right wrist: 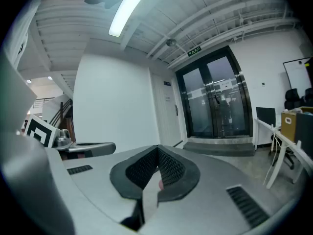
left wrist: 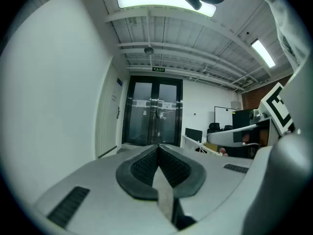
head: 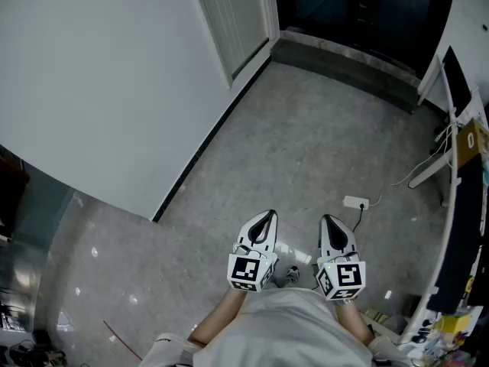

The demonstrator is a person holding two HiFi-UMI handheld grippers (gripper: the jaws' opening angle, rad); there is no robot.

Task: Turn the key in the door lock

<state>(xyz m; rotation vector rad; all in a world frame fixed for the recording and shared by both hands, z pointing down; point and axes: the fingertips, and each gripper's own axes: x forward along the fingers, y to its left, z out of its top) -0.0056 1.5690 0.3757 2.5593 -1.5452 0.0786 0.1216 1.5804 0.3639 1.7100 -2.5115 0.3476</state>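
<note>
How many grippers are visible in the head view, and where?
2. The left gripper is at lower centre; the right gripper is just beside it, to its right. None seems hidden.

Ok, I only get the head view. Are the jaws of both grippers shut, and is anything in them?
Observer: The left gripper view shows the left gripper with its jaws together and nothing between them.
Operator: And the right one?
Observer: The right gripper has its jaws together too. I see no key there.
Operator: What's ahead that I can't see?
Observer: A green exit sign hangs above the glass double doors.
</note>
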